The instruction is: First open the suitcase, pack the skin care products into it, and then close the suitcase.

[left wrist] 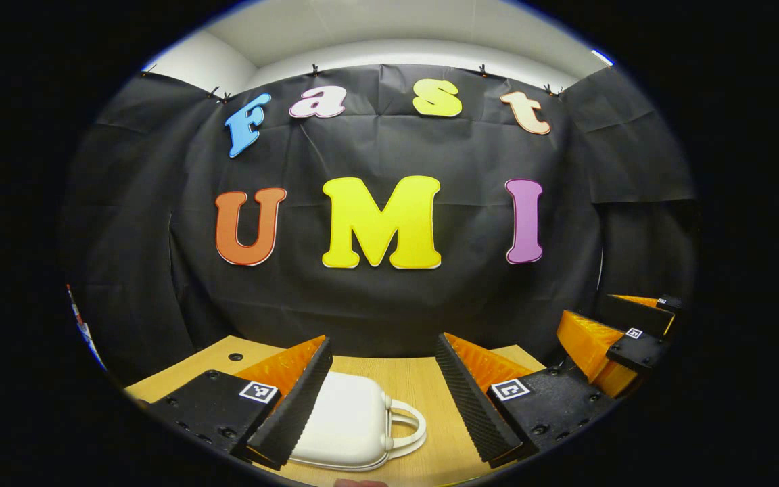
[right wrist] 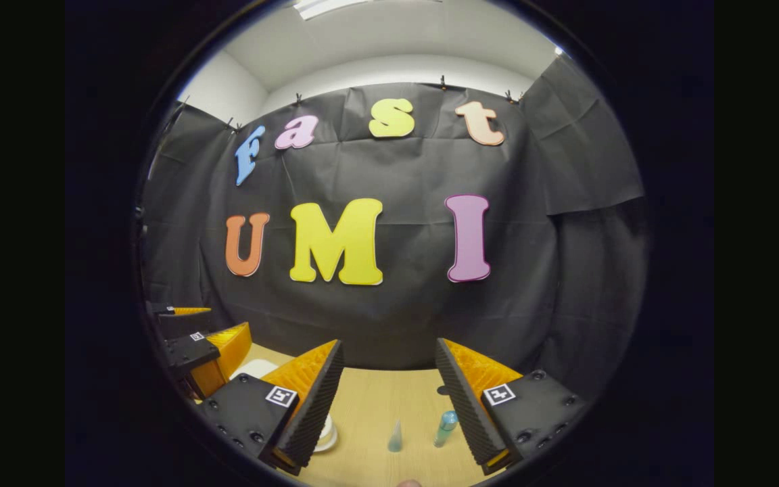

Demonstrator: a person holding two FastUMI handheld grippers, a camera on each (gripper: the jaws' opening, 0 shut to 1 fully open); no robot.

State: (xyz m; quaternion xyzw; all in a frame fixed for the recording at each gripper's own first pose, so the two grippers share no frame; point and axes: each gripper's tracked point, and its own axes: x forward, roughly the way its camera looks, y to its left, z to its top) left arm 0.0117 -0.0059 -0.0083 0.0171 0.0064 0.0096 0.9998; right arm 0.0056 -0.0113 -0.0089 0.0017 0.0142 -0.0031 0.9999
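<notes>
Suitcase [left wrist: 342,419] lying closed on table [left wrist: 423,382], left gripper [left wrist: 383,396] spread wide above it, right gripper [right wrist: 389,399] gaping over two small bottles [right wrist: 445,427], nothing grasped.

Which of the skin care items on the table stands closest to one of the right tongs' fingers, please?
The blue-capped bottle, right beside a finger of the right tongs; the small cone-shaped tube stands apart, mid-gap.

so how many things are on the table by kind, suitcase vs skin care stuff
suitcase: 1, white, lid shut, handle toward the right of the left gripper view
skin care products: 3, a small white jar, a pale cone-shaped tube and a blue-green bottle, all in the right gripper view
total: 4
</notes>
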